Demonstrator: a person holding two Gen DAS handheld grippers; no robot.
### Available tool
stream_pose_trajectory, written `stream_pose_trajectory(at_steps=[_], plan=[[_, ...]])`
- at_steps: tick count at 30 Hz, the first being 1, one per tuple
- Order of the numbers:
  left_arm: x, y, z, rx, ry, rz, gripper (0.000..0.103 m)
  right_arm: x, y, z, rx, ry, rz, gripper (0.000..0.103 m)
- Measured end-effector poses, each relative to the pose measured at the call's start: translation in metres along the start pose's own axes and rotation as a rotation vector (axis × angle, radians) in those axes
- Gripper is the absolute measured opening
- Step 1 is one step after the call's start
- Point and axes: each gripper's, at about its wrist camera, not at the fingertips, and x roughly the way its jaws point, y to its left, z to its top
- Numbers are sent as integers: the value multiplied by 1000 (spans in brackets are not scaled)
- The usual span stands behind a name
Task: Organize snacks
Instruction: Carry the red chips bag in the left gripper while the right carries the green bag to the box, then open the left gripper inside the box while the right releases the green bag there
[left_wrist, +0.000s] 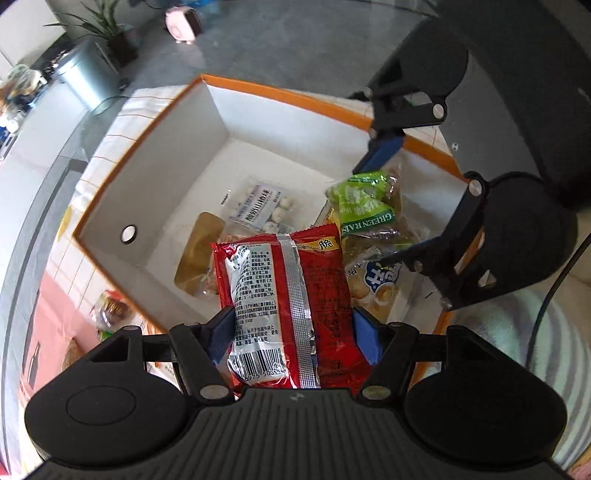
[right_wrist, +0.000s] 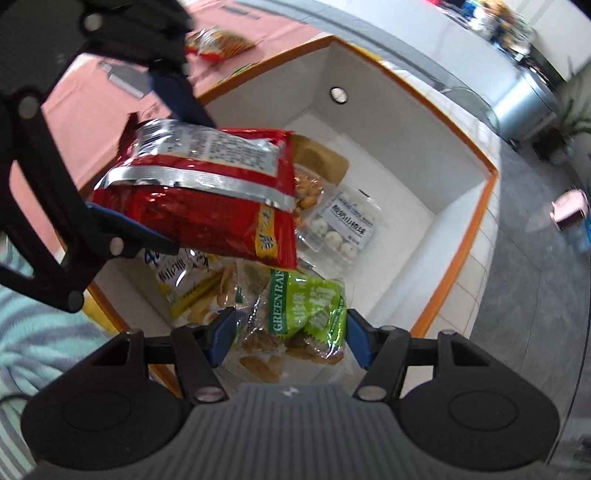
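Observation:
A white box with an orange rim (left_wrist: 284, 92) holds several snack packets. My left gripper (left_wrist: 291, 325) is shut on a red snack packet (left_wrist: 280, 280), its blue pads pressing both sides, and points down over the box's near side. My right gripper (left_wrist: 386, 206) is shut on a green raisin bag (left_wrist: 362, 214) over the box's right part. In the right wrist view the right gripper (right_wrist: 290, 325) clamps the green raisin bag (right_wrist: 306, 306), and the left gripper (right_wrist: 159, 170) carries the red packet (right_wrist: 207, 195) just above and to the left of it. Both packets hang inside the box's opening (right_wrist: 491, 173).
On the box floor lie a clear packet of white balls (left_wrist: 266, 206), a brown-topped packet (left_wrist: 199, 251) and a blue-and-white biscuit packet (left_wrist: 376, 284). Another snack packet (left_wrist: 110, 310) lies outside on the pink surface. A striped sleeve (left_wrist: 517, 332) is at the right. A metal bin (left_wrist: 88, 77) stands beyond.

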Motion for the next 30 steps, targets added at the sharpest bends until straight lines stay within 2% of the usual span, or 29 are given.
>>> stream_pose_trajectory(at_steps=[3, 9, 13, 18, 22, 30], plan=[[12, 4, 4, 29, 24, -4, 77, 9, 1, 1, -79, 34, 4, 61], [25, 8, 9, 58, 53, -18, 77, 14, -6, 2, -127, 32, 31, 62], [26, 6, 10, 61, 58, -14, 78, 14, -9, 5, -131, 35, 61, 64], [26, 8, 10, 39, 53, -22, 82, 12, -9, 6, -120, 40, 48, 66], [22, 10, 10, 8, 41, -43, 82, 14, -10, 8, -107, 34, 46, 73], [5, 9, 6, -21, 14, -46, 83, 11, -6, 10, -102, 33, 50, 73]])
